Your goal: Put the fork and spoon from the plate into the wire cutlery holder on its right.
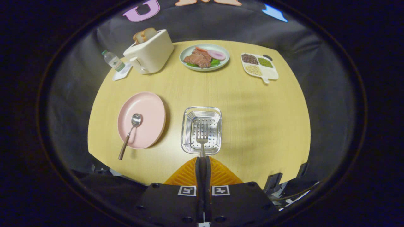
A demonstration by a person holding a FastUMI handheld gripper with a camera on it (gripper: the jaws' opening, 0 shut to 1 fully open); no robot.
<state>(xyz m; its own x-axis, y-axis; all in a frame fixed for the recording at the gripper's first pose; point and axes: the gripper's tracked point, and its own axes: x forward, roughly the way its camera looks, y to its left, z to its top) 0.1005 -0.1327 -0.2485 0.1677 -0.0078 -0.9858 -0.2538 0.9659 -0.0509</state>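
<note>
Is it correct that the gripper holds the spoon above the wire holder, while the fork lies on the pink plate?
Not quite: the two are swapped. In the gripper view, the gripper is shut on the fork, held above the wire holder, while the spoon lies on the pink plate.

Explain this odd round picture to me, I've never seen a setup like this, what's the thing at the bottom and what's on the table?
The camera rides on a hand-held gripper and looks forward along its two fingers. They are shut on a fork, held over the wire cutlery holder. Left of the holder, a spoon rests on a pink plate. Farther back on the round wooden table are a toaster with bread, a water bottle, a plate of food and a divided tray of grains.
</note>
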